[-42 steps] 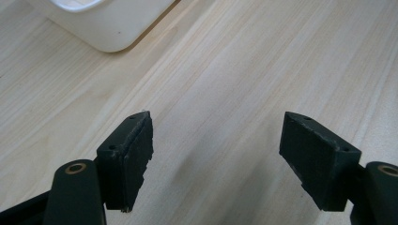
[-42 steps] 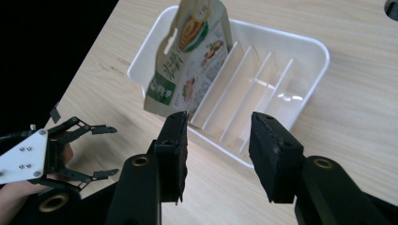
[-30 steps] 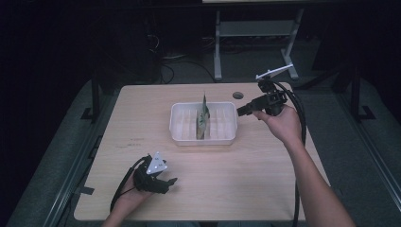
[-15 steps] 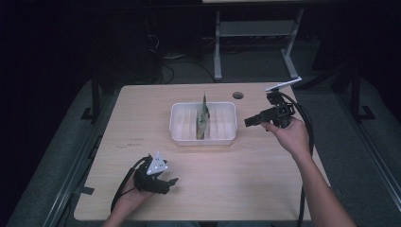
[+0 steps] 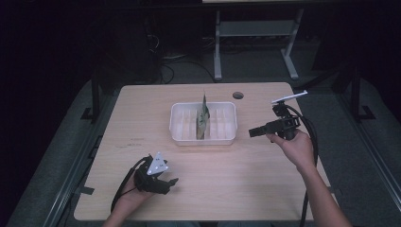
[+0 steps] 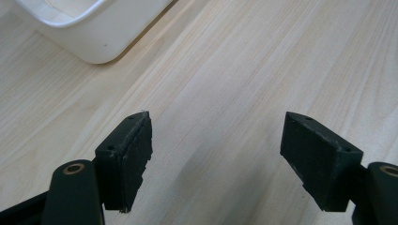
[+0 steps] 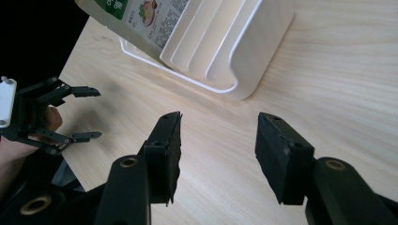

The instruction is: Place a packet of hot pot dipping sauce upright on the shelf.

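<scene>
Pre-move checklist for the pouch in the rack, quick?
1. Right gripper empty, jaws just been opening: ok.
2. Left gripper open, nothing between jaws: ok.
3. Pouch standing upright in a slot of the white rack: ok.
4. Right gripper beside the rack, apart from it: ok.
5. Rack lying flat on the table: ok.
6. Pouch seated fully in its slot: cannot tell.

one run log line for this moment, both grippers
left hand-held gripper: open, empty | right hand-held gripper: jaws just opening, empty, beside white rack | pouch: upright in rack
</scene>
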Tool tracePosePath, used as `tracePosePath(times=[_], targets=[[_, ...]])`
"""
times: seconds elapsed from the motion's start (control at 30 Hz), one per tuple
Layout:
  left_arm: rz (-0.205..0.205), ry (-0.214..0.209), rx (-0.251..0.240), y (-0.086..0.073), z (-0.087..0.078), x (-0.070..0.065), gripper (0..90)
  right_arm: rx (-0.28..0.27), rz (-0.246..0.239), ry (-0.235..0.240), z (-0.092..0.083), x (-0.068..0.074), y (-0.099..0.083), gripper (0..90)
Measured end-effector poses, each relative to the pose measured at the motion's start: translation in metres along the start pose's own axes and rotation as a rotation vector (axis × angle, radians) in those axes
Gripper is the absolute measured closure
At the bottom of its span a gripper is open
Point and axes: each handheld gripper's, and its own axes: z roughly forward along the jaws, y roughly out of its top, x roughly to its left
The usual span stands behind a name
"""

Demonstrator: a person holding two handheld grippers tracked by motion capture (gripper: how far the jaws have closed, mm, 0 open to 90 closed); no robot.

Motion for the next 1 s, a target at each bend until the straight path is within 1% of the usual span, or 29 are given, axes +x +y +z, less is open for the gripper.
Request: tracePosePath(times=[0.4,0.7,0.77,1.0], targets=[[-0.002,0.003,-0.001,0.000,0.000,0.000,24.9,-0.004,0.025,-0.001,-0.001,-0.014,-0.018,49.2],[-0.012,0.005,-0.003,-0.001,0.000,0.002,23.9,-0.013,0.038,0.004,0.001,-0.025,-0.038,48.6],[-0.012,0.005,-0.003,-0.001,0.000,0.002,23.8,-0.004,0.044,-0.001,0.002,-0.027,-0.041,48.5],[-0.016,0.006,-0.001,-0.001,0.001,0.002,22.6,-0.003,0.051,0.005,0.004,-0.033,-0.053,48.0]])
